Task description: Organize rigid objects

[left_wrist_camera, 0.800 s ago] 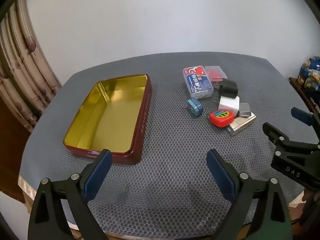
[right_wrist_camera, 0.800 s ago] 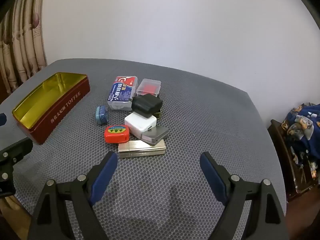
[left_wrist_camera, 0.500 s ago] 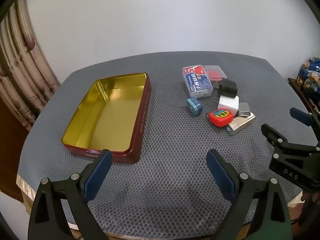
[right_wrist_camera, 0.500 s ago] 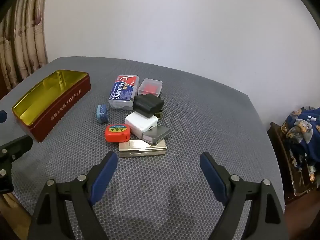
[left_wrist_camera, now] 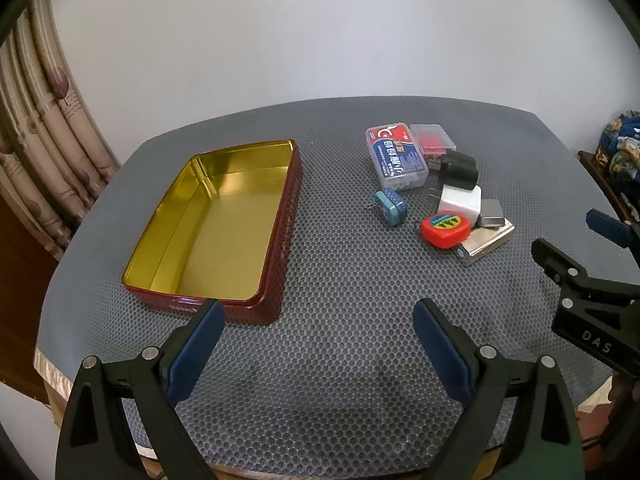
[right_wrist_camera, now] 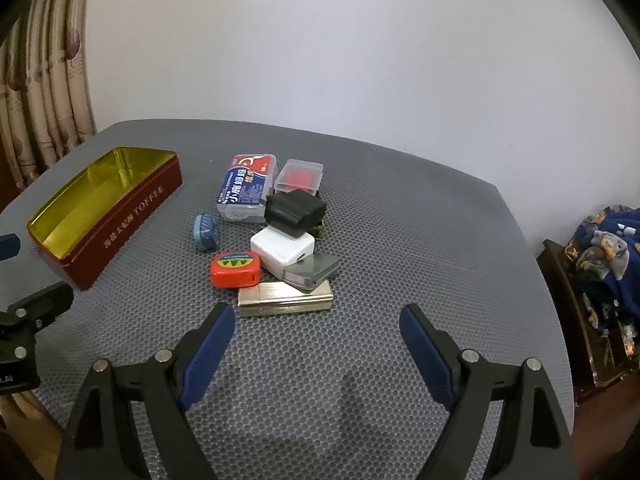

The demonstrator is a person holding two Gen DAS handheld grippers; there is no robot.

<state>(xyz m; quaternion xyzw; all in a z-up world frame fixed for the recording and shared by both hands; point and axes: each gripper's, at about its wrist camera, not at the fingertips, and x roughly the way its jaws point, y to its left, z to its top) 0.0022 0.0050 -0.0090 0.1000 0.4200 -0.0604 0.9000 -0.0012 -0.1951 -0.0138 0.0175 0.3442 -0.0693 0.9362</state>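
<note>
**Clerk:** Rigid objects, one cluster, sitting on the grey honeycomb tabletop (left_wrist_camera: 340,280): clear box with blue label (right_wrist_camera: 247,188), small clear box with red contents (right_wrist_camera: 300,176), black plug adapter (right_wrist_camera: 296,210) leaning on a white charger (right_wrist_camera: 282,250), blue mini tin (right_wrist_camera: 205,232), red tape measure (right_wrist_camera: 235,269), grey case (right_wrist_camera: 312,270) lying partly on a silver ribbed case (right_wrist_camera: 286,299).

**Checker:** Container?

**Clerk:** Red tin marked TOFFEE (left_wrist_camera: 216,224), gold inside, nothing lying in it, standing to the left of the cluster and apart from it.

**Checker:** Tools?

**Clerk:** Left hand-held gripper (left_wrist_camera: 316,344) is hovering with jaws spread wide, nothing between them, near the tin's closest corner. Right hand-held gripper (right_wrist_camera: 316,346) is gaping wide too, holding nothing, its left finger just short of the silver ribbed case.
</note>
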